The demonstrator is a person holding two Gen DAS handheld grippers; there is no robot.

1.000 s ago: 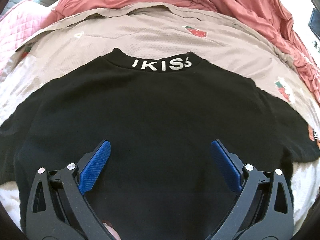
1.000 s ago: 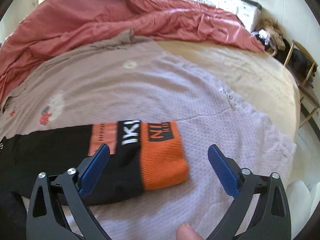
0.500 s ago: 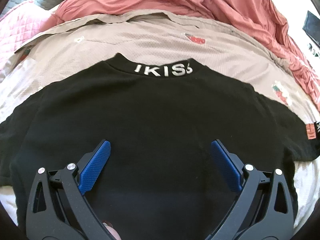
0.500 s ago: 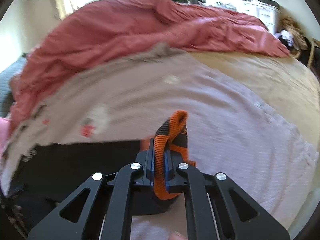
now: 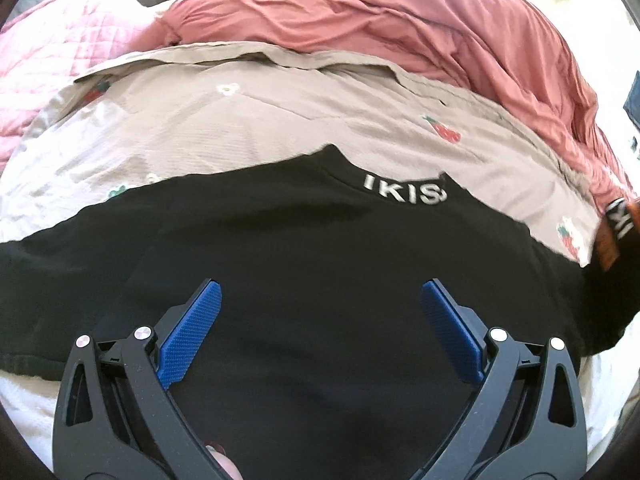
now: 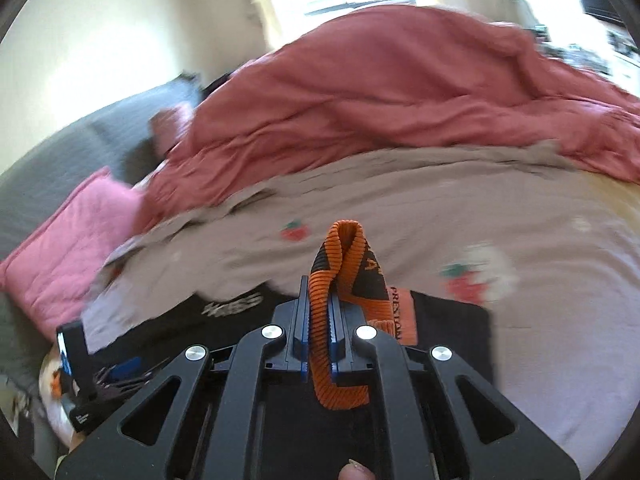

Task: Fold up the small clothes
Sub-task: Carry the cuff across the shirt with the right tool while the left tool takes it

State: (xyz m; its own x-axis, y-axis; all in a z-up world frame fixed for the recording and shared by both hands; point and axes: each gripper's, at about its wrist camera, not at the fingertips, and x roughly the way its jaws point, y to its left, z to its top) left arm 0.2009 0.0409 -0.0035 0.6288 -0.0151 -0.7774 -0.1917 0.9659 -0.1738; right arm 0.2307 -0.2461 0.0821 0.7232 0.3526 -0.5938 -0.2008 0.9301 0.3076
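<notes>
Right tongs (image 6: pixel 320 332) pinch the ribbed orange cuff (image 6: pixel 338 264); left tongs (image 5: pixel 320 320) gape over the smooth black shirt (image 5: pixel 300 260).

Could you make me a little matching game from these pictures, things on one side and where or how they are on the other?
Things:
1. black T-shirt
2. orange cuff
3. left gripper
4. red duvet

States:
A. bunched up at the far side of the bed
B. pinched between shut blue pads
C. open, above black cloth
D. spread flat on the strawberry-print sheet

Pairs: 1-D, 2-B, 3-C, 4-A
</notes>
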